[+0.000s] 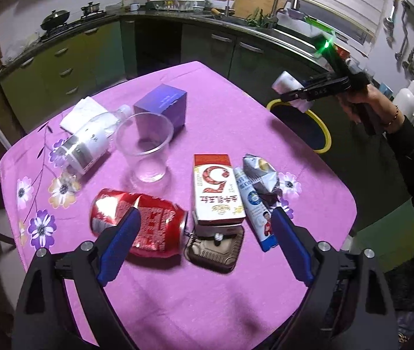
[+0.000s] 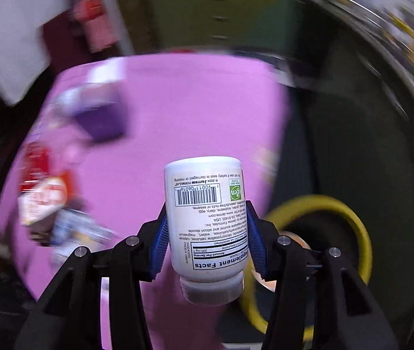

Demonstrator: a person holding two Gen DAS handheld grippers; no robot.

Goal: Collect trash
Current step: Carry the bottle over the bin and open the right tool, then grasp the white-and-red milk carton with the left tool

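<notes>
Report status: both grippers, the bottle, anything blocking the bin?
Right gripper shut on white bottle, near yellow-rimmed bin. Left gripper open above red can and carton. Path looks clear.

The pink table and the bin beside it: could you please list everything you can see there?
Tissue: one, white, far left.
Plastic bottle: one, clear, lying.
Box: one, purple, far side.
Cup: one, clear, upright.
Can: one, red, crushed.
Carton: one, red-white.
Bin: one, yellow-rimmed, beside table.
Supplement bottle: one, white, in right gripper.
Left gripper: open over table.
</notes>
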